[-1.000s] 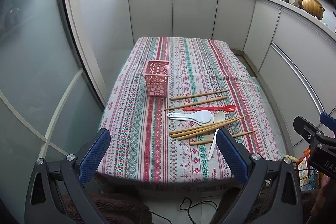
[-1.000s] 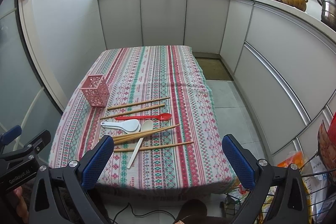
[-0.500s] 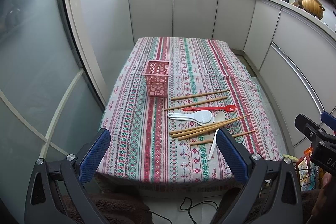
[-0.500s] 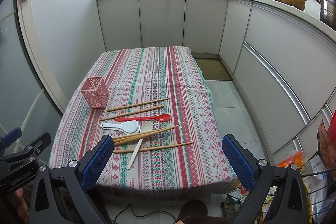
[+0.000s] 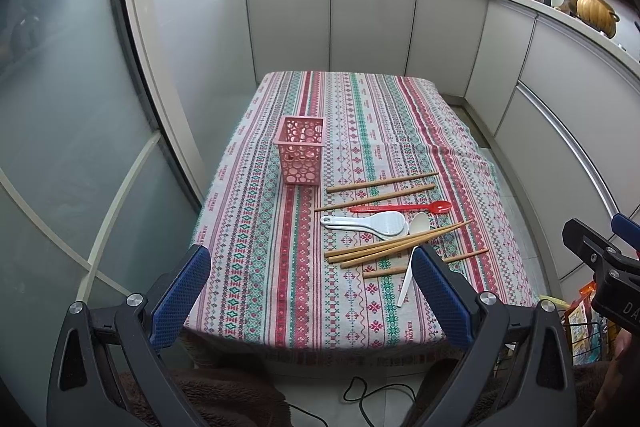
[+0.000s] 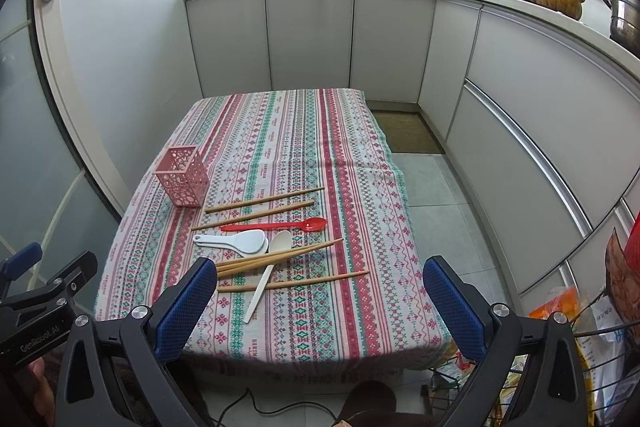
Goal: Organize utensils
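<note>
1. Left hand-held gripper [image 5: 310, 291] spread wide, holding nothing, short of the worktop [image 5: 256, 267]
2. Pink basket [image 5: 300, 155] upright; chopsticks [image 5: 380, 183], red spoon [image 5: 400, 207], white spoons [image 5: 372, 223] just right of it
3. Right hand-held gripper [image 6: 320, 301] spread, holding nothing

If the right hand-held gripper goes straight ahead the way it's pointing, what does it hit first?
Probably the striped tablecloth, just right of the chopsticks. The right hand-held gripper is open, back from the near table edge, with nothing between; depth is uncertain.
</note>
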Demonstrator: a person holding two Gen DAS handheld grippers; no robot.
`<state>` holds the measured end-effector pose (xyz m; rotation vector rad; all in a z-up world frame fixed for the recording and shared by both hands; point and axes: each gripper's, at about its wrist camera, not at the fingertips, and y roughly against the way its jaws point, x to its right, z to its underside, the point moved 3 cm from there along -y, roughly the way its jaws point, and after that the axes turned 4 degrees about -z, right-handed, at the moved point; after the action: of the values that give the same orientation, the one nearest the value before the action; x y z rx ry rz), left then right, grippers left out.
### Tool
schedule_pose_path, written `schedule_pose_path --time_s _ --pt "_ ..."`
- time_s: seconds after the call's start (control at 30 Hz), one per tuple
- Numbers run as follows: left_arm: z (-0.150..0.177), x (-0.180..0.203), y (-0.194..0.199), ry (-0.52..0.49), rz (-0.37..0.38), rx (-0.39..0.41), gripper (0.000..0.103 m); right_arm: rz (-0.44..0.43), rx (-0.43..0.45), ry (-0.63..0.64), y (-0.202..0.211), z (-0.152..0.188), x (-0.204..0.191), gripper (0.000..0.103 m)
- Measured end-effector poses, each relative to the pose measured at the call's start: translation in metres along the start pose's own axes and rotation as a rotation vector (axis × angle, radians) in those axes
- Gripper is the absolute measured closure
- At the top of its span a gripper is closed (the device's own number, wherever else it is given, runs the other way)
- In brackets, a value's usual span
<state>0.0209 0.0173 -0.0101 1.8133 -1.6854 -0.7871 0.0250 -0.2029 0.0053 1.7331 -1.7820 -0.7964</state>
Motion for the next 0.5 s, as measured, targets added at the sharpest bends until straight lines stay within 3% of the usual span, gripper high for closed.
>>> schedule_pose_path --time_s 0.5 --pt "0.0012 0.001 -0.0015 0.0 -0.012 0.001 0.001 0.001 0.003 -0.005 -0.0007 -0.0005 0.001 0.0"
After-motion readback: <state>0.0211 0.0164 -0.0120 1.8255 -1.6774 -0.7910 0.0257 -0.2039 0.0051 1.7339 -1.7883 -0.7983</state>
